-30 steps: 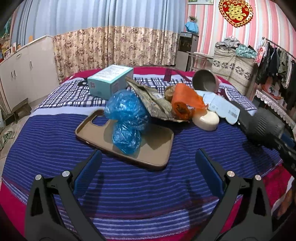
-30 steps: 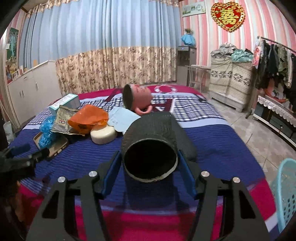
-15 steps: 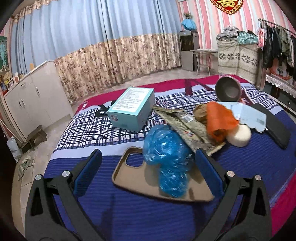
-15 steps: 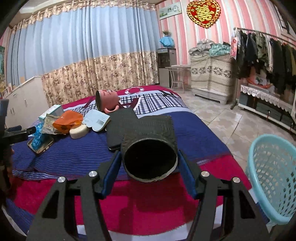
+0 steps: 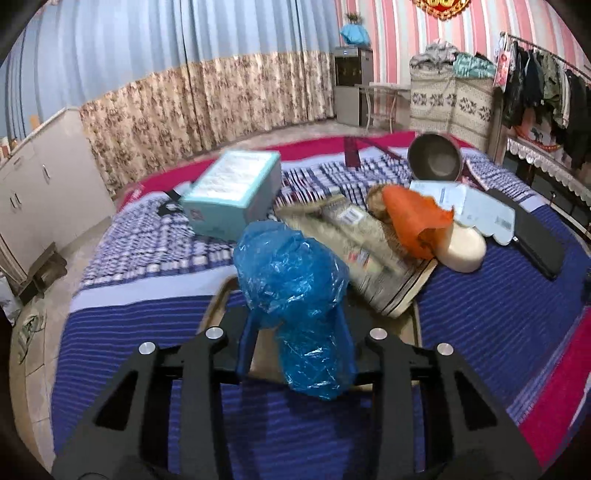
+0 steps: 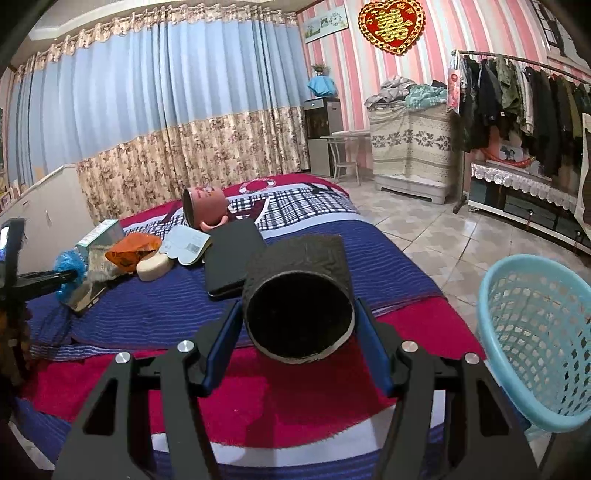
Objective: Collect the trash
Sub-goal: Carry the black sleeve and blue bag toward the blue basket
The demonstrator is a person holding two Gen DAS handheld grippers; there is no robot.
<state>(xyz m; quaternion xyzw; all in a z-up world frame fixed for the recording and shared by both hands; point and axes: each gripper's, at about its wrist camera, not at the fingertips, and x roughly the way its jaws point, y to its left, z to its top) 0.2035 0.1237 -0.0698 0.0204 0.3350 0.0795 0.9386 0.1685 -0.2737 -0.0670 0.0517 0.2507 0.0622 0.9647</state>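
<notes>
Blue crumpled plastic, a bag (image 5: 295, 295), is clamped between the 2 blue fingers (image 5: 246, 341) of the left gripper (image 5: 297, 343), whose jaws are closed in on the bag's lower half. The bag is held just above a tan phone case (image 5: 413, 325) lying on the bed (image 5: 147, 332), and the gripper is pointed level along the bed toward the curtains.

Writing is scarce. A red heart ornament (image 6: 392, 23) with a gold Chinese double-happiness character is hung on the striped wall. Printed text covers the top of 1 teal box (image 5: 232, 192) behind the bag, but it is too blurred to be read. A barcode is seen on 1 white label card (image 5: 480, 210) and another on 1 flattened printed wrapper (image 5: 369, 254) just right of the bag.

Also counted right of the bag: 1 orange plastic bag (image 5: 413, 221), 1 cream soap-like bar (image 5: 465, 251), 1 pink mug (image 6: 205, 208) lying on its side, and 1 black flat case (image 6: 232, 258).

1 black cardboard tube (image 6: 299, 306) is gripped by the right gripper (image 6: 297, 336), its jaws closed against the tube's sides and its open end turned toward the camera. This gripper is held level beyond the bed's red edge, far right of the bag, with 1 light blue mesh basket (image 6: 535, 332) on the tiled floor at its right.
</notes>
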